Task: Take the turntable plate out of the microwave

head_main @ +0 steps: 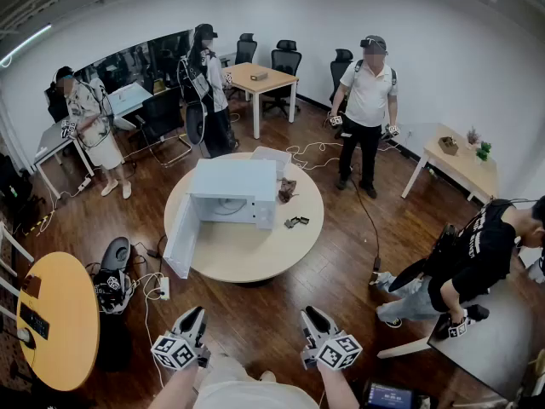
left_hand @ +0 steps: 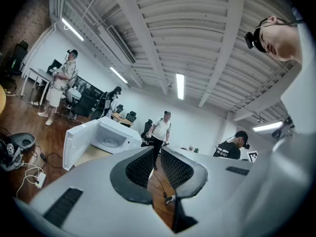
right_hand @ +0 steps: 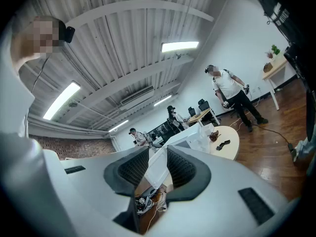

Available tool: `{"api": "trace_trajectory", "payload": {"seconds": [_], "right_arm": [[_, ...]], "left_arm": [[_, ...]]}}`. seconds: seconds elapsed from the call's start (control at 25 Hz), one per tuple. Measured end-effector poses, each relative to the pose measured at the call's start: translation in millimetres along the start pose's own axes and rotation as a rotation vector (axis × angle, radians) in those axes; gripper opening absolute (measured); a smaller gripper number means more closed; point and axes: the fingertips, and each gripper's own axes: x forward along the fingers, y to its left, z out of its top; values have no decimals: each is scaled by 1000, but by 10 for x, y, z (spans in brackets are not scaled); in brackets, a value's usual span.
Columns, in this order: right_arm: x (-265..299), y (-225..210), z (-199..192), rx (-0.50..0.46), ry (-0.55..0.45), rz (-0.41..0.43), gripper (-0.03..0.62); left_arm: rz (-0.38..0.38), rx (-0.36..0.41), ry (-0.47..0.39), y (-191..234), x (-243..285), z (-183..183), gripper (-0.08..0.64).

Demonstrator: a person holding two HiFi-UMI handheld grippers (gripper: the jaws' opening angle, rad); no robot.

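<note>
A white microwave (head_main: 234,190) stands on a round beige table (head_main: 255,254), its door (head_main: 180,237) swung open to the left. The pale turntable plate (head_main: 228,208) lies inside the cavity and also shows in the left gripper view as a plate (left_hand: 109,142) in the open microwave (left_hand: 106,135). My left gripper (head_main: 194,313) and right gripper (head_main: 312,312) are held low at the bottom edge, well short of the table. Both point level toward it. Each has its jaws a little apart with nothing between them. In the right gripper view the microwave (right_hand: 190,138) is far beyond the jaws.
Small dark items (head_main: 296,221) and a brown object (head_main: 287,190) lie on the table right of the microwave. Several people stand around the room, one crouching at the right (head_main: 473,258). A yellow round table (head_main: 55,322) sits at the left, with cables and a power strip (head_main: 164,288) on the wood floor.
</note>
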Motion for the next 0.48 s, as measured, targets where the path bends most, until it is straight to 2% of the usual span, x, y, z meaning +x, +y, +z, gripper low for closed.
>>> {"api": "trace_trajectory", "payload": {"seconds": [0.24, 0.48], "right_arm": [[-115, -86, -277, 23, 35, -44, 100], [-35, -290, -347, 34, 48, -102, 100]], "left_arm": [[9, -2, 36, 101, -35, -187, 29], [-30, -24, 79, 243, 322, -246, 29]]}}
